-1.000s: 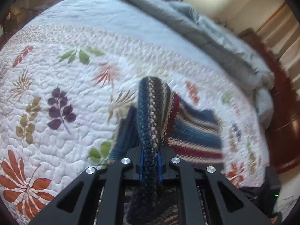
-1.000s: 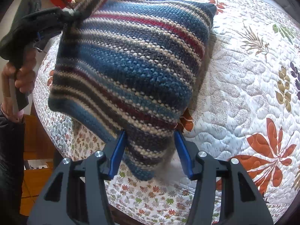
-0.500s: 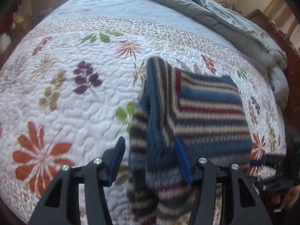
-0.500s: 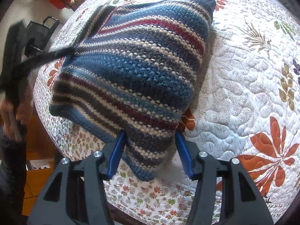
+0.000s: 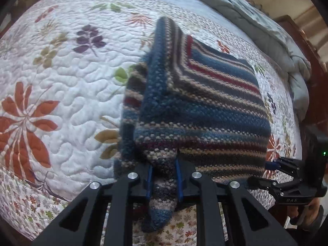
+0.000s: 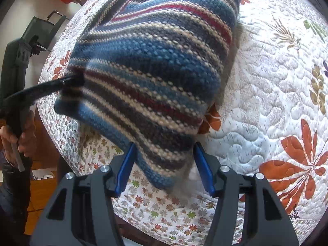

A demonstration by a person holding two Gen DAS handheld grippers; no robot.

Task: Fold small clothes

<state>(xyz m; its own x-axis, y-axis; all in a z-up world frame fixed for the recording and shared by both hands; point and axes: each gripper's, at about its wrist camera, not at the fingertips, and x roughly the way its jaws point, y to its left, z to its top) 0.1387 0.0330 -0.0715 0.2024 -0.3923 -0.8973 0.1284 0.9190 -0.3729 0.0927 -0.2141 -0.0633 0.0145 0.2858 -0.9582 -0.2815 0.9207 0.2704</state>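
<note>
A striped knit garment (image 5: 205, 106) in blue, red, grey and cream lies partly lifted on the floral quilt (image 5: 61, 86). My left gripper (image 5: 164, 182) is closing, and a bunched fold of the knit fills the narrow gap between its blue pads. In the right wrist view it (image 6: 75, 80) grips the garment's left edge. My right gripper (image 6: 164, 168) is opening, its jaws wide, with the garment's near corner (image 6: 160, 164) hanging loose between them. In the left wrist view it (image 5: 268, 172) sits at the garment's right corner.
The quilt's edge (image 6: 155, 209) runs just under my right gripper, with wooden floor (image 6: 41, 186) beyond. A grey duvet (image 5: 256, 20) is heaped along the far side of the bed. A hand (image 6: 22, 139) holds the left gripper's handle.
My left gripper opened wide, moved down and across toward the bed, then closed again on a fold of the knit. The right gripper stayed in place with its jaws slightly wider.
</note>
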